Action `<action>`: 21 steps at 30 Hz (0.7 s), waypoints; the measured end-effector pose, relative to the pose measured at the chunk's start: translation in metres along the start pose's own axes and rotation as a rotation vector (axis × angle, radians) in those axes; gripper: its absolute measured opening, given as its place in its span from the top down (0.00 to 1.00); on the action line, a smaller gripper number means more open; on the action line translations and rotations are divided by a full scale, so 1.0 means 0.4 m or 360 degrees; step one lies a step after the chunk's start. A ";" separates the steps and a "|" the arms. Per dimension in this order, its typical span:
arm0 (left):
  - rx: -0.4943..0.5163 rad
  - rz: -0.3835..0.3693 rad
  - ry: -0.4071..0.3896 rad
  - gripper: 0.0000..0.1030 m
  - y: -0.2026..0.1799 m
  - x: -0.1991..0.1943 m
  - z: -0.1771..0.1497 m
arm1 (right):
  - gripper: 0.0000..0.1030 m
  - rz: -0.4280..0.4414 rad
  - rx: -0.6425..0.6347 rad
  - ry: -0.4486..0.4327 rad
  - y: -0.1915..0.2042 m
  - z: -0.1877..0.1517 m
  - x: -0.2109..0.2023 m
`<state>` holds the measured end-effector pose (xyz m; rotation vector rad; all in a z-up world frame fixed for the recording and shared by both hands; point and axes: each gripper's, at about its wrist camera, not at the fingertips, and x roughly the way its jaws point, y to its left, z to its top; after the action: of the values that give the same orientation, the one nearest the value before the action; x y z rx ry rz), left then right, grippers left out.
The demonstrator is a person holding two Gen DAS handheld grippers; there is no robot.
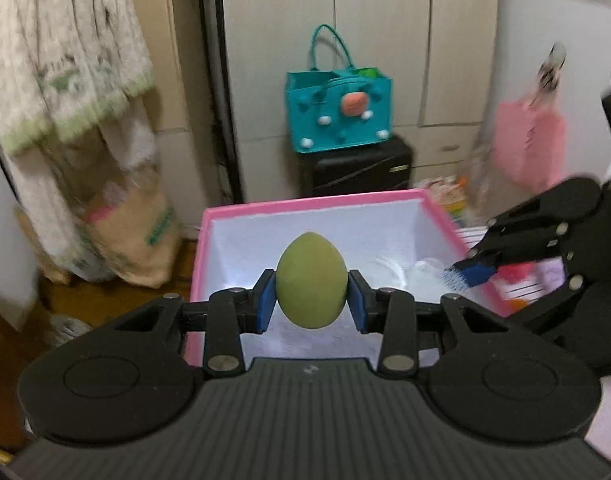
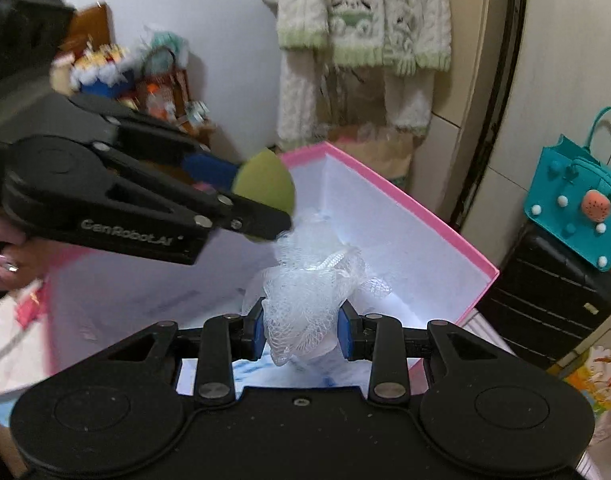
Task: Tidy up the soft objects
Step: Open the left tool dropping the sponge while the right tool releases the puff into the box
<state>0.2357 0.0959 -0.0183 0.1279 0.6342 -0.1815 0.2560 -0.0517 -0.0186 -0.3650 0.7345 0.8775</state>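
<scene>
- Green and egg-shaped, the sponge [image 1: 311, 280] sits pinched by its sides between the blue pads of the left tool [image 1: 311, 294]; the narrow end points up, and its body shows little squashing.
- White mesh, the bath pouf [image 2: 305, 300], is clamped in the right tool [image 2: 301, 334] by its lower bunch, so the loose netting billows above the pads.
- Both tools hover over the pink box [image 1: 297, 203] with its white inside. The box looks to be the place where the soft things are gathered.
- Seen from the right wrist, the sponge hangs over the box's far corner, above the pouf. From the left wrist, the right tool's tip reaches in over the box's right wall.
- Judging by the downward tilt of both tools, the step in hand is carrying the two items in for release.
- The pouf looks springy and may cling to a pad when let go; the sponge may roll once dropped.
- A teal bag [image 1: 339, 110] stands on a black suitcase [image 1: 355, 168] behind, well apart from the work.
</scene>
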 end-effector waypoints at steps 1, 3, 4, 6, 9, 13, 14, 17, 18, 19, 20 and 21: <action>0.0038 0.0016 -0.0001 0.64 -0.006 0.007 -0.002 | 0.63 -0.0016 -0.0015 0.0029 -0.009 0.003 0.021; 0.0046 -0.0018 0.0039 0.64 -0.008 0.031 0.002 | 0.63 -0.0037 -0.0037 0.0062 -0.019 0.010 0.052; 0.0038 -0.0043 0.0062 0.64 -0.009 0.041 0.004 | 0.63 -0.0049 -0.0058 0.0079 -0.023 0.011 0.068; 0.0037 -0.0058 0.0095 0.64 -0.012 0.063 0.008 | 0.63 -0.0063 -0.0090 0.0102 -0.028 0.015 0.094; 0.0050 -0.0019 0.0124 0.64 -0.012 0.094 0.010 | 0.63 -0.0054 -0.0145 0.0145 -0.028 0.019 0.125; -0.0007 -0.0008 0.0219 0.64 0.004 0.130 0.004 | 0.62 -0.0146 -0.0187 0.0183 -0.027 0.016 0.144; -0.0007 -0.0007 0.0220 0.63 0.004 0.132 0.005 | 0.61 -0.0173 -0.0204 0.0179 -0.025 0.015 0.143; -0.0007 0.0002 0.0219 0.48 -0.003 0.130 0.011 | 0.54 -0.0177 -0.0225 0.0187 -0.018 0.019 0.141; -0.0005 0.0006 0.0215 0.46 -0.006 0.124 0.013 | 0.53 -0.0183 -0.0227 0.0179 -0.016 0.020 0.137; -0.0003 0.0006 0.0210 0.45 -0.006 0.121 0.016 | 0.53 -0.0192 -0.0228 0.0172 -0.016 0.020 0.134; -0.0005 0.0006 0.0210 0.44 -0.006 0.114 0.017 | 0.52 -0.0195 -0.0225 0.0167 -0.017 0.020 0.130; -0.0011 0.0006 0.0218 0.39 -0.004 0.109 0.018 | 0.51 -0.0187 -0.0211 0.0158 -0.020 0.018 0.120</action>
<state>0.2741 0.0876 -0.0388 0.1359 0.7706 -0.1681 0.2857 -0.0254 -0.0476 -0.5675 0.7406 0.8031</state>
